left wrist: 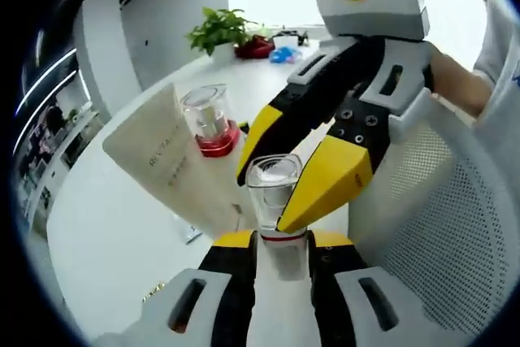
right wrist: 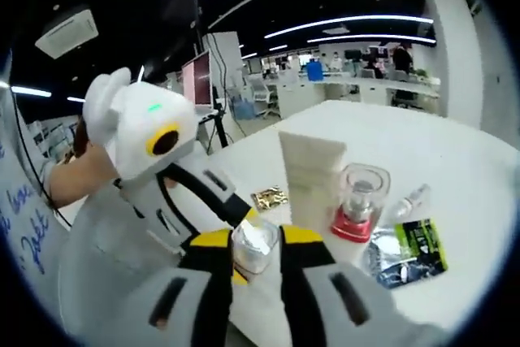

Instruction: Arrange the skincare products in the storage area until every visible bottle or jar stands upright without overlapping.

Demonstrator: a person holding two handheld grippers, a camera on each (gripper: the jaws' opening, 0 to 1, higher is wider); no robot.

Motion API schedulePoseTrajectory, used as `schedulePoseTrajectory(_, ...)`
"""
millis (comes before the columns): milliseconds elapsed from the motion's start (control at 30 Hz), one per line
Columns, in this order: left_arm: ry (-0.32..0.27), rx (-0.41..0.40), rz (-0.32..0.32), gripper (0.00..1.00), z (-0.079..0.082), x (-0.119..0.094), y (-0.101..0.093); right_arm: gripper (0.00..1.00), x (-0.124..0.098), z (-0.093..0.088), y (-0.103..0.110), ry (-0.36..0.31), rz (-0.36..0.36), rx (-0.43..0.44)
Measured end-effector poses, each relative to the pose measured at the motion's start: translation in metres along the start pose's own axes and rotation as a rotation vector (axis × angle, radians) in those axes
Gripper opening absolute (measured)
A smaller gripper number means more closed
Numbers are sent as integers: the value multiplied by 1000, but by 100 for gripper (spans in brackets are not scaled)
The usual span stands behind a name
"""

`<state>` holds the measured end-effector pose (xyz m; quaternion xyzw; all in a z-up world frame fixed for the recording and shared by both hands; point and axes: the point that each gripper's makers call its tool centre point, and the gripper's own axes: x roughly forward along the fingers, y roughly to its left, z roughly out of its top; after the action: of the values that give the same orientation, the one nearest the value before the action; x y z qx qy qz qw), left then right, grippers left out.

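Note:
A clear bottle with a clear cap (left wrist: 272, 188) is held up between both grippers. My left gripper (left wrist: 280, 241) is shut on its lower body just under a red band. My right gripper (left wrist: 264, 199) comes in from the upper right, its yellow fingers closed against the cap. In the right gripper view, that cap (right wrist: 256, 248) sits between my right gripper's (right wrist: 256, 243) yellow tips, with the left gripper (right wrist: 244, 233) reaching in from the left. A cream tube (left wrist: 171, 160) (right wrist: 313, 170) and a red-banded bottle with a clear cap (left wrist: 210, 123) (right wrist: 357, 199) stand on the white table behind.
A white mesh basket (left wrist: 455, 217) (right wrist: 106, 241) lies close beside the grippers. A green and black sachet (right wrist: 410, 249), a gold sachet (right wrist: 270, 198) and a small vial (right wrist: 410, 197) lie on the table. A potted plant (left wrist: 219, 30) stands far off. A person's hand (left wrist: 459, 87) holds the right gripper.

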<state>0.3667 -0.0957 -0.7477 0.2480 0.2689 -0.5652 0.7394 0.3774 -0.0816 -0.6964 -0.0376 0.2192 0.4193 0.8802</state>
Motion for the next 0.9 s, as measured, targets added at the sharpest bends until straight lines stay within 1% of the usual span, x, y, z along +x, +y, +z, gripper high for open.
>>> schedulePoseTrajectory(133,10,-2,-11,18,-1,4,-1,21,0,0,-1,2,-4,-5)
schedulePoseTrajectory(267,12,2,-12,18,-1,6,0,21,0,-1,-3,10,-15,-11)
schedulePoseTrajectory(500,8,-32,-28,18,-2,13,1,21,3,-3,-5,26,-27,-26)
schedulePoseTrajectory(700,-12,-71,-54,17,-3,18,1,21,5,-4,-7,30,-25,-30)
schedulePoseTrajectory(900,2,-77,-66,17,-9,24,-1,21,8,-12,-6,38,-12,-50)
